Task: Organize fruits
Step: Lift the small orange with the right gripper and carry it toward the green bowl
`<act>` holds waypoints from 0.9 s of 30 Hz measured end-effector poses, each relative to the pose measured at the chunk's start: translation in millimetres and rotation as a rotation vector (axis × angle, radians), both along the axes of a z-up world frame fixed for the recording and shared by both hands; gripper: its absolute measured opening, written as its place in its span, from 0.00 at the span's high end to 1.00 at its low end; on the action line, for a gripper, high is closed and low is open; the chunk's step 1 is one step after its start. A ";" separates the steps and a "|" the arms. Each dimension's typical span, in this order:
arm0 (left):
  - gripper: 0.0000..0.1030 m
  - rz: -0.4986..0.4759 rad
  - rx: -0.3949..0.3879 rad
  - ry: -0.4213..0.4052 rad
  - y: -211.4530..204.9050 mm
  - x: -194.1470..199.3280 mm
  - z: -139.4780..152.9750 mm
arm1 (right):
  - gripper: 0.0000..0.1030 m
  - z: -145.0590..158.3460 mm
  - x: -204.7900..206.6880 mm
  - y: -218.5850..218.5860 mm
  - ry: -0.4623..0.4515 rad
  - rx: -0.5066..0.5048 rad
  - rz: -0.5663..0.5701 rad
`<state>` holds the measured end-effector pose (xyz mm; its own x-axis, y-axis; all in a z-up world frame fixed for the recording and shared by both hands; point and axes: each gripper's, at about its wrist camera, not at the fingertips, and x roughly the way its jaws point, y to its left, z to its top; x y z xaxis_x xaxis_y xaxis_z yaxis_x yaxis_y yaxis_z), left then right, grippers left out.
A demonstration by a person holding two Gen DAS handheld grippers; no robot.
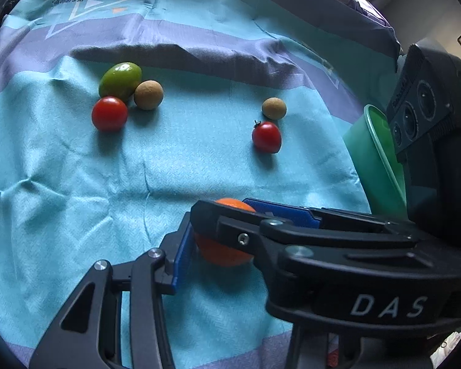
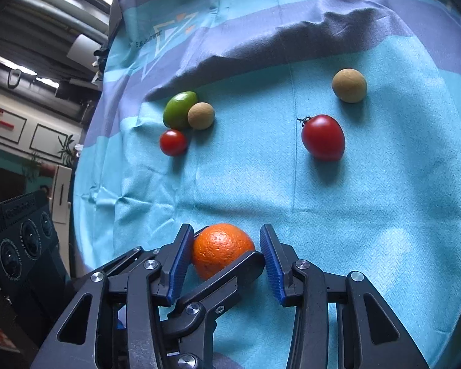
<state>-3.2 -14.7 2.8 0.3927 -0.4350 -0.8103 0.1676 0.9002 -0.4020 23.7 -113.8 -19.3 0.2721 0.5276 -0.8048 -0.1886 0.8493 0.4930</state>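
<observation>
An orange lies on the blue cloth between the blue pads of my right gripper; the jaws stand open, the left pad touching it. A black finger of my left gripper crosses in front of the orange. In the left wrist view the orange sits between the left gripper's blue pads, which look closed against it, under the right gripper's body. Farther off lie a green fruit, two red tomatoes and two tan round fruits.
A green bowl stands tilted at the right edge in the left wrist view, behind the right gripper's body. The cloth is wrinkled, with a raised fold at the back. The table edge and room clutter lie to the left.
</observation>
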 end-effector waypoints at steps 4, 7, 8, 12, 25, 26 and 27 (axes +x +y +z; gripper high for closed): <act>0.59 0.013 -0.002 -0.006 -1.1 -1.3 -0.1 | 0.57 -0.5 -0.9 -1.5 -0.005 0.015 -0.007; 0.59 0.018 -0.004 -0.019 -0.9 -4.2 1.8 | 0.57 -0.1 -1.9 -1.0 -0.014 0.017 -0.008; 0.60 0.016 -0.002 -0.030 -2.0 -4.3 3.9 | 0.57 1.6 -2.9 -1.1 -0.020 0.013 -0.009; 0.66 0.004 0.008 -0.105 -7.0 -13.1 24.7 | 0.59 15.7 -8.5 -4.3 -0.062 0.020 -0.012; 0.65 0.003 0.034 -0.210 -21.7 -23.8 66.2 | 0.61 64.1 -25.9 -43.4 -0.188 0.110 -0.035; 0.65 0.002 0.054 -0.204 -21.5 -25.7 63.3 | 0.61 64.1 -26.7 -42.6 -0.184 0.093 -0.029; 0.64 -0.005 0.071 -0.189 -20.0 -27.6 59.7 | 0.61 63.2 -27.7 -42.5 -0.180 0.075 -0.021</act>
<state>-30.8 -34.7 62.5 0.5388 -0.3813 -0.7512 0.2381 0.9243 -0.2984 -4.0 -156.2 43.9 0.4198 0.5771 -0.7005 -0.2618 0.8160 0.5154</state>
